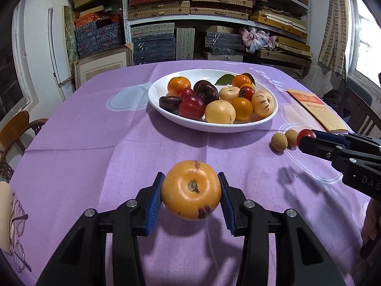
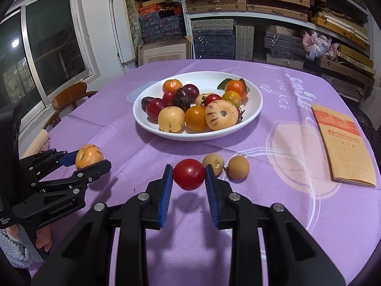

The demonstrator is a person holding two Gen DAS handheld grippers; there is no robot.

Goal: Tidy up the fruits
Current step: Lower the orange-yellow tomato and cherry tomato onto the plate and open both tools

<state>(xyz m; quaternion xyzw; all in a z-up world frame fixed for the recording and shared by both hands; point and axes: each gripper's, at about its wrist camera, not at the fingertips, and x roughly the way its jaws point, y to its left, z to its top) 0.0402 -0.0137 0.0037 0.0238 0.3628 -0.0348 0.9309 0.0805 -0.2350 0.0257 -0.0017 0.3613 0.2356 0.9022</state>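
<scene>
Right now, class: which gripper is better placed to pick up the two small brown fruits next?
Right gripper: the brown fruits lie just beyond its held red tomato; both grippers are full.

One white plate (image 2: pixel 256 109), two longans (image 2: pixel 238 167), two tangerines (image 2: pixel 172 85).

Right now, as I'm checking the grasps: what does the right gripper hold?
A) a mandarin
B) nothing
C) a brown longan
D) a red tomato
D: in the right wrist view the right gripper has its blue pads pressed on both sides of the red tomato.
</scene>
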